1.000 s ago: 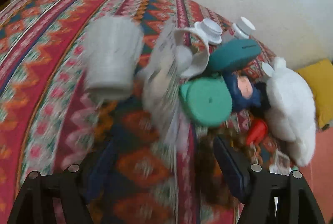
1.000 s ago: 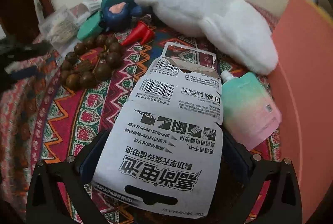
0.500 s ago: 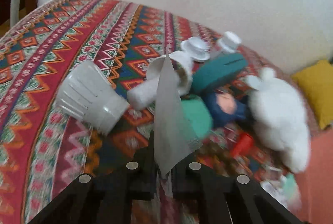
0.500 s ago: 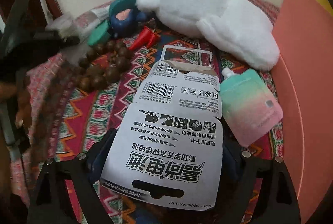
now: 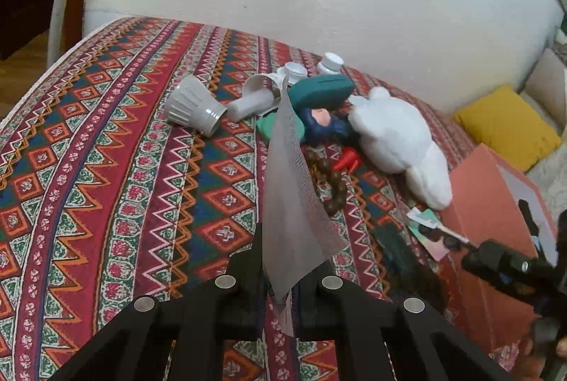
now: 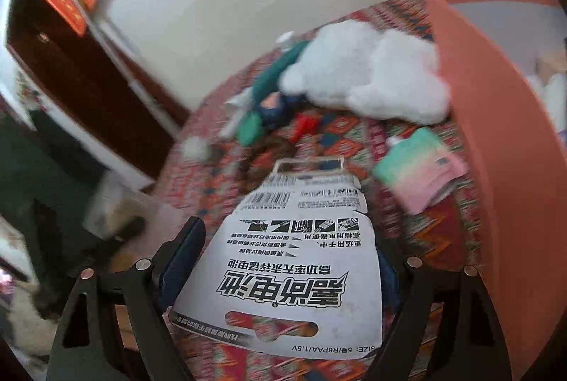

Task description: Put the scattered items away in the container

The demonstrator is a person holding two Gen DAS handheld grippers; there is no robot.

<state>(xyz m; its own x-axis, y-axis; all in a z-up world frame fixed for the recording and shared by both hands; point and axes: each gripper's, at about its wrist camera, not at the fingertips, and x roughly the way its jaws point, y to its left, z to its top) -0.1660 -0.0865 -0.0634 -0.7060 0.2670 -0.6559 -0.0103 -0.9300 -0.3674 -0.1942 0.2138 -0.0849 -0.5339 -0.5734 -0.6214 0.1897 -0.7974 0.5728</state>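
My left gripper (image 5: 280, 278) is shut on a thin, see-through grey plastic sheet (image 5: 290, 204) that stands up from its jaws, above the patterned cloth. My right gripper (image 6: 287, 250) has a white battery card (image 6: 294, 267) spanning its fingers, lifted off the cloth; its jaws are closing on the card's edges. The salmon-pink container (image 6: 496, 133) rises just right of it and is seen again as a box (image 5: 489, 189) at the right edge. Scattered on the cloth lie a white plush toy (image 5: 400, 140), brown beads (image 5: 333, 182), a grey bulb base (image 5: 195, 104) and a pastel pouch (image 6: 421, 168).
A teal case (image 5: 319, 90), a white tube (image 5: 248, 104), white caps (image 5: 296, 69) and a small red piece (image 5: 349, 159) crowd the pile by the wall. A yellow cushion (image 5: 506, 122) lies beyond the box. Dark furniture (image 6: 88, 80) stands to the left of the table.
The left gripper shut on the plastic sheet, then drew back and up with it. The right gripper rose and rolled with the card in it, tilting its view.
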